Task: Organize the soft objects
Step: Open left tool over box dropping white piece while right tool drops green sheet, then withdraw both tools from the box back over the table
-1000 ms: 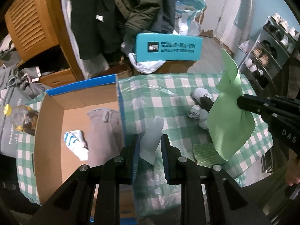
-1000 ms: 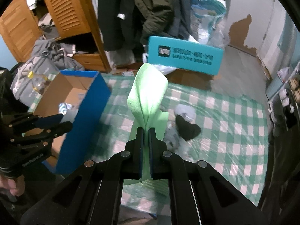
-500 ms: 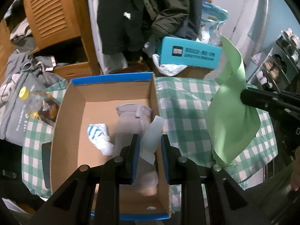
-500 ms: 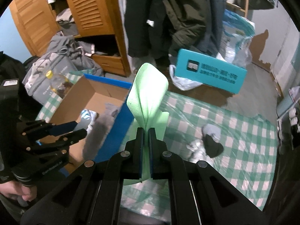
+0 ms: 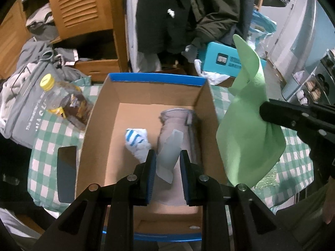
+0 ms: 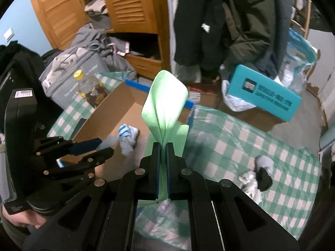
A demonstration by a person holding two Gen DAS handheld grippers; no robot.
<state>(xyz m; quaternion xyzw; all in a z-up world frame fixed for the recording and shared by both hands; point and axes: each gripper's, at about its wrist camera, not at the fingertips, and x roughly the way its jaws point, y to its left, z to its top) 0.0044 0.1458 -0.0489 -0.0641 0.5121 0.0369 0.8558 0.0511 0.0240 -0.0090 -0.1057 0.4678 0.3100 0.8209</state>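
Over the open cardboard box [image 5: 146, 96] on the checked desk [image 6: 251, 138], the right gripper [image 6: 164, 146] pinched a green cloth [image 5: 247, 125] beside its rim; the left gripper [image 5: 167, 156] clamped a pale grey cloth [image 5: 169, 152] above it. Each cloth wanted lowering well inside before release.

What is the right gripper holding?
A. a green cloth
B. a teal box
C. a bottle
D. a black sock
A: the right gripper is shut on the green cloth, which sticks up between its jaws.
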